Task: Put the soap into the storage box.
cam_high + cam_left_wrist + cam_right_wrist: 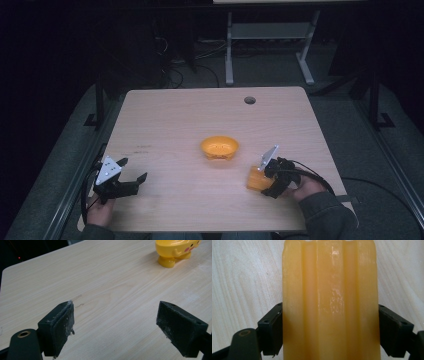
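Orange and ridged, the block [329, 302] sits squarely between the right gripper [272, 182]'s black jaws, one pad pressed to each long side in the right gripper view, with pale wood grain behind it. From the high view that same block [259, 180] shows at the near right of the table [165, 115], just in front of the gripper, the person's right hand [305, 189] wrapped around the handle and a grey sleeve [327, 215] trailing off the bottom edge. Whether the block rests on the wood or hangs just above it, I cannot tell.

Over on the near left, the left gripper [131, 179] has its jaws spread wide and holds nothing; in the left gripper view bare tabletop lies between the two pads. Ahead of it and off to one side stands a yellow bowl [176, 250] on small feet. From above, that bowl [219, 147] sits near the middle of the table, well apart from the left gripper and nearer the block.
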Available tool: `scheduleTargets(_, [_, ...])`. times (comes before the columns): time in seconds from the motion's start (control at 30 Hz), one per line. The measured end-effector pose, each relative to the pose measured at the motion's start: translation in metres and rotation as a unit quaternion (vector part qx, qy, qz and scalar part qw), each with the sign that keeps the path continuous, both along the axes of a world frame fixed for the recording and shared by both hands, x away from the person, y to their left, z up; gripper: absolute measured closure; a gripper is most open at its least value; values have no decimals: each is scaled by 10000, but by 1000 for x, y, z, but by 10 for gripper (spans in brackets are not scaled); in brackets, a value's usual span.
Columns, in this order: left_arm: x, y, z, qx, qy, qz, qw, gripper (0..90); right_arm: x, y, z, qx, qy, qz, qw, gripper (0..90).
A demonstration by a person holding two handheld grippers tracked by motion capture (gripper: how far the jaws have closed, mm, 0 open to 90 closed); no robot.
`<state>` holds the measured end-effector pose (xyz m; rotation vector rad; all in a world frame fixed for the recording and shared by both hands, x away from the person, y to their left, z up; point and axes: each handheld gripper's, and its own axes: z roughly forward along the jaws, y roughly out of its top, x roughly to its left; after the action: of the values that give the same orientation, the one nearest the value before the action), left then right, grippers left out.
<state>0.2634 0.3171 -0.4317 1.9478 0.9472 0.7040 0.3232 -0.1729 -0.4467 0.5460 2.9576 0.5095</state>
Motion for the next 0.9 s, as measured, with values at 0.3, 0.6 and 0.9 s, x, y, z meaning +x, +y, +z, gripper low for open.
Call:
scheduleTargets(0.3, [0,0,0,-4,0,-4,10000,142,-4,-5,-1,292,-152,90,9994,206])
scheduleTargets(0.6, [0,0,1,0,-12,-6,10000,142,-5,-4,4,416,-209,241,9986,208])
scheduleTargets(0.9, [0,1,1,4,-24,-4,10000,142,-1,-4,22,523,-345,281,9976,208])
